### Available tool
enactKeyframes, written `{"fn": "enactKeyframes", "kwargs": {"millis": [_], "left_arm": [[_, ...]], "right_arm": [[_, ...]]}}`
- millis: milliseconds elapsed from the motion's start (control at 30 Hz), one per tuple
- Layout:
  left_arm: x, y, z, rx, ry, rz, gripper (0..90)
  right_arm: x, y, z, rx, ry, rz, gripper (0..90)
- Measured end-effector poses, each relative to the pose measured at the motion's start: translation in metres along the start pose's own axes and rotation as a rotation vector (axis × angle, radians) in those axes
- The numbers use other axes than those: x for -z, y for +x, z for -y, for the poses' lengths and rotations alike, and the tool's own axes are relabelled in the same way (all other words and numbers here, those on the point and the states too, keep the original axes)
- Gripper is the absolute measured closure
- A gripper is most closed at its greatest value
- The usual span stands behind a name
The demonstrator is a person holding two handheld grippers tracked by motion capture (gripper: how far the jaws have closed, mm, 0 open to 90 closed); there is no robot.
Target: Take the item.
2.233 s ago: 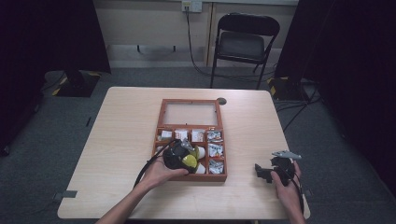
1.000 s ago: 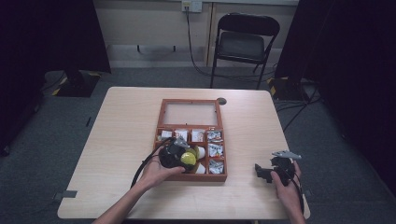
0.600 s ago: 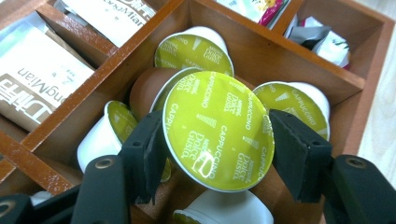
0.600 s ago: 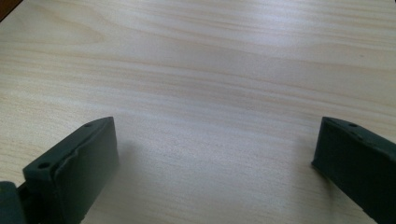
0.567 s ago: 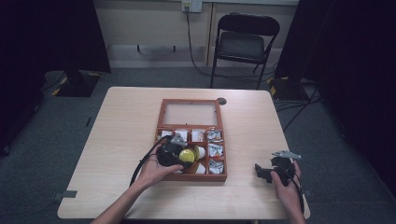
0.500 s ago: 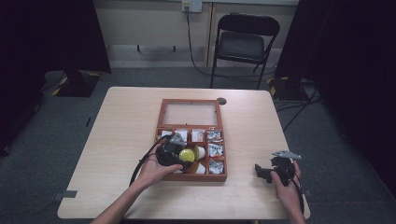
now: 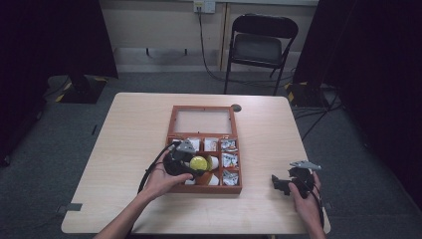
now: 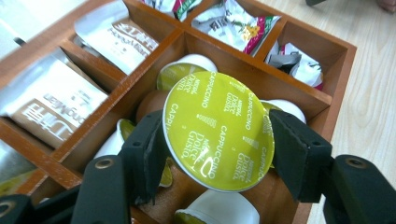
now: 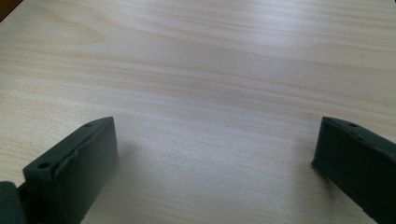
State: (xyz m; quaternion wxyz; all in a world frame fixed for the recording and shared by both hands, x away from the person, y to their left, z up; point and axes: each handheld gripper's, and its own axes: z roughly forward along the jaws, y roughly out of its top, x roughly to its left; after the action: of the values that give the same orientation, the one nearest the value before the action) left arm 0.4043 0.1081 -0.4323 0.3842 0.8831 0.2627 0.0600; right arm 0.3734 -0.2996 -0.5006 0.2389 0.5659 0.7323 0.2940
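Lifted and carried toward 12 o'clock since the earlier high-view frames, the left gripper [image 7: 191,164] now hangs over the middle row of the wooden compartment box [image 7: 173,119], at about 7 o'clock from the table's [image 7: 134,124] centre. Its jaws are clenched on a coffee capsule [image 8: 217,130] with a yellow-green foil lid printed "Dolce Gusto Cappuccino", one black pad pressing each side of the rim, the lid tilted toward the camera in the left gripper view. Directly beneath it, a compartment holds more capsules [image 8: 184,70], white-bodied with the same green lids. Neighbouring compartments carry silver sachets [image 8: 116,37] at 10 o'clock of the held capsule and crumpled tea packets [image 8: 236,23] at 12 o'clock. The right gripper [image 7: 283,184] has not shifted; it rests in the person's right hand [image 7: 306,204] at 4 o'clock on the table, well apart from the box, its jaws spread wide over bare wood with nothing between them.
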Motion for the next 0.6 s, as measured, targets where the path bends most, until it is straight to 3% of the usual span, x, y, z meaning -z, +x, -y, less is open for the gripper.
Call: {"fn": "enactKeyframes", "kwargs": {"millis": [600], "left_arm": [[0.023,0.0,-0.004,-0.006,-0.063,-0.008,39.3]], "right_arm": [[0.0,0.0,0.0,0.0,0.0,0.0,0.0]]}}
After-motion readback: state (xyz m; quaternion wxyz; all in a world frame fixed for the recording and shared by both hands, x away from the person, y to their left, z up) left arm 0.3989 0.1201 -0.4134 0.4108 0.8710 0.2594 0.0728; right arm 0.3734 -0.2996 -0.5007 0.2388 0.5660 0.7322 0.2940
